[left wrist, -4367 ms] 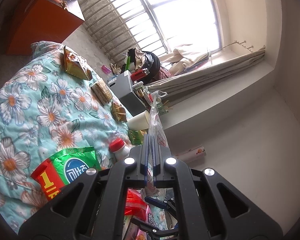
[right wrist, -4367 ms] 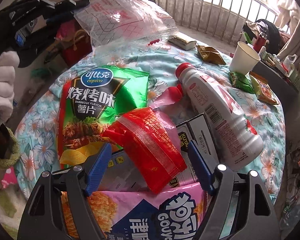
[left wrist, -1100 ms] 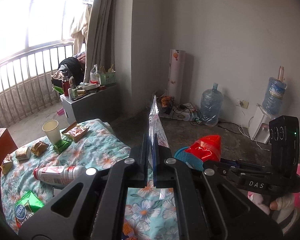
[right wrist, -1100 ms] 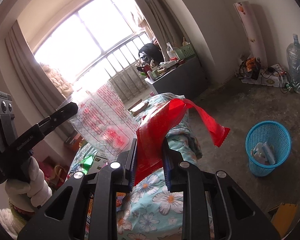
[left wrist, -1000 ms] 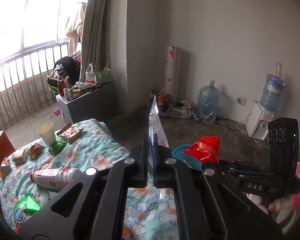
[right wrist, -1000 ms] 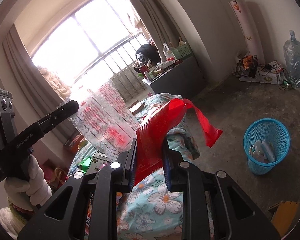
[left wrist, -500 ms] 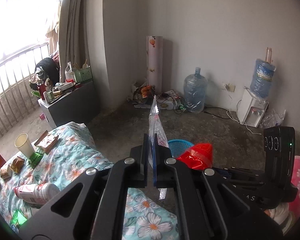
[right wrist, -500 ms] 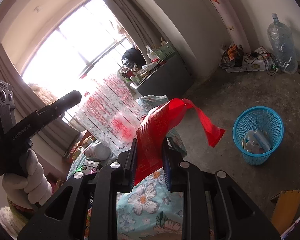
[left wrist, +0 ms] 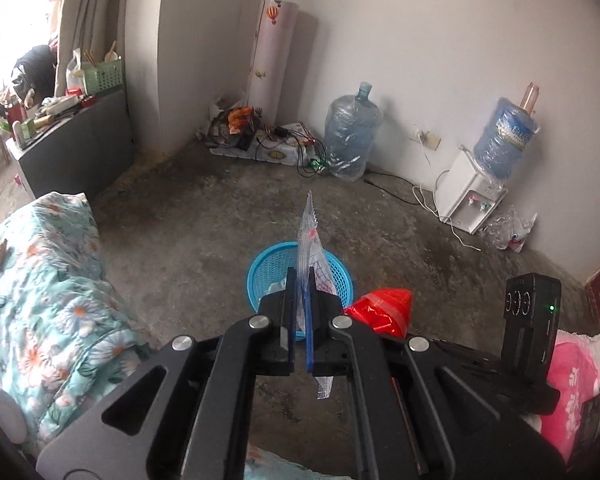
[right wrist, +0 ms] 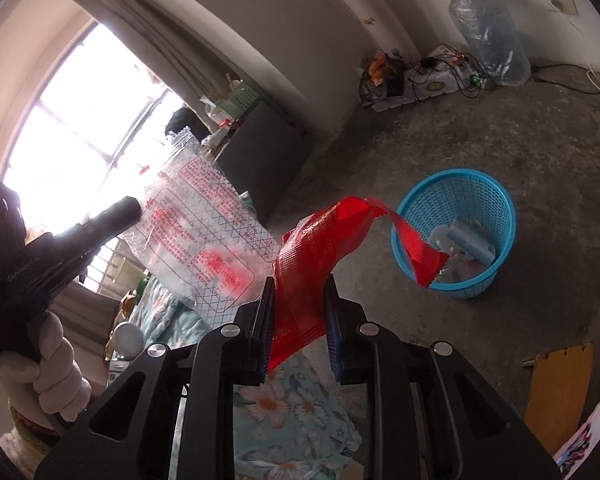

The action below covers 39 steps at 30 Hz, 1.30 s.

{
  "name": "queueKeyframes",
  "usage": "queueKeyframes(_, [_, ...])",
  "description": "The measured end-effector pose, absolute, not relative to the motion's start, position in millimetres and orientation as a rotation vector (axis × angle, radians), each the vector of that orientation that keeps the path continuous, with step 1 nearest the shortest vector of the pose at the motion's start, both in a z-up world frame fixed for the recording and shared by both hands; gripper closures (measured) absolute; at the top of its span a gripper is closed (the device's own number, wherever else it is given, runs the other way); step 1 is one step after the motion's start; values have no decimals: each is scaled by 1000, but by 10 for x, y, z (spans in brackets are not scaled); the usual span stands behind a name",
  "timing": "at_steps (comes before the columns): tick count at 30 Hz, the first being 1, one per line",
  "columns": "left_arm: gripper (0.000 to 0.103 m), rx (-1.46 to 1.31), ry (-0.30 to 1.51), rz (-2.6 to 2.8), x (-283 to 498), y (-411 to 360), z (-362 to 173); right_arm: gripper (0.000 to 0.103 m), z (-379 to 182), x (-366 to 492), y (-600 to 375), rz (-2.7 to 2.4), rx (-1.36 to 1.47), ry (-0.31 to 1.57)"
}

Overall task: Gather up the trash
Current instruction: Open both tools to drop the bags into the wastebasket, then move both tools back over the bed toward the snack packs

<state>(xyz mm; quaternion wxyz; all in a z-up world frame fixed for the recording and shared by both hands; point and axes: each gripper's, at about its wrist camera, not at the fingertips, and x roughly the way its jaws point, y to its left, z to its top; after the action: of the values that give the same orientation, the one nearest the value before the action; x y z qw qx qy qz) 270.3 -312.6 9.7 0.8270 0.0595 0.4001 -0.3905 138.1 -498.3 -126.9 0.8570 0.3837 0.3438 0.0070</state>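
Two wrappers held near the trash basket

The left gripper (left wrist: 300,280) is clamped on a clear printed wrapper (left wrist: 311,248); the right gripper (right wrist: 298,300) pinches a red wrapper (right wrist: 320,248). Both seem near the blue basket (right wrist: 496,200) on the floor, which already holds some litter.

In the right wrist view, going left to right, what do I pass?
Gloved hand → left hand-held gripper → clear printed wrapper → red wrapper in the right hand-held gripper → blue basket → orange cardboard.
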Motion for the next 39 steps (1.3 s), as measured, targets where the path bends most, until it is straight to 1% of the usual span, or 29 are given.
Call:
queueKeyframes(5, [101,151,929,-852,3046,-3619,-283,80,-1761,1846,-5410,-55,863,859])
queueKeyframes(10, [101,196,970,-860,3297,-4120,-673,80,-2253,2325,-5669,-102,871,999])
queueKeyframes(13, [101,219,976,-845,3427,-4383,-890,74,-2573,2562,-5793,-159,840,1080])
queueKeyframes(14, [98,220,972,-841,3465,-4464,-959,71,-2690,2616,-5842,-185,841,1105])
queueKeyframes(15, [93,221,982,-845,3485,-4538,-1031,61,-2803,2649,-5894,-214,850,1122])
queueKeyframes(16, [80,223,998,-841,3524,-4613,-1116,55,-2902,2668,-5961,-244,860,1130])
queueKeyframes(17, [64,217,1013,-832,3567,-4674,-1194,54,-2974,2671,-6007,-271,869,1132])
queueKeyframes(18, [59,211,1020,-826,3585,-4706,-1237,54,-3039,2654,-6056,-290,876,1134])
queueKeyframes(19, [58,203,1019,-822,3602,-4732,-1279,51,-3088,2650,-6086,-301,880,1137])
queueKeyframes(21, [58,184,1010,-828,3610,-4746,-1323,50,-3150,2607,-6149,-310,891,1129])
queueKeyframes(24, [56,171,1008,-832,3585,-4727,-1330,49,-3128,2469,-6171,-316,906,1085])
queueKeyframes(27, [53,185,982,-844,3529,-4692,-1223,49,-3058,2339,-6213,-321,925,1023])
queueKeyframes(29, [47,190,958,-852,3471,-4621,-1097,49,-2932,2226,-6192,-324,936,972])
queueKeyframes(30, [47,186,942,-860,3424,-4556,-990,49,-2851,2155,-6158,-318,940,942])
queueKeyframes(31, [45,180,928,-872,3382,-4491,-896,49,-2757,2091,-6111,-309,940,915])
queueKeyframes(32, [41,173,911,-884,3337,-4417,-786,49,-2655,2047,-6065,-305,931,894])
queueKeyframes(34, [36,143,856,-905,3224,-4208,-537,48,-2404,1927,-5926,-293,897,838])
queueKeyframes(35, [31,125,834,-911,3174,-4106,-434,46,-2290,1877,-5848,-288,881,812])
queueKeyframes(36, [28,108,814,-916,3117,-3994,-319,40,-2137,1832,-5744,-279,856,783])
queueKeyframes(37, [23,95,797,-918,3065,-3898,-222,38,-2004,1811,-5637,-266,823,764])
queueKeyframes(39, [23,78,765,-917,2957,-3678,-17,37,-1670,1798,-5406,-235,727,734])
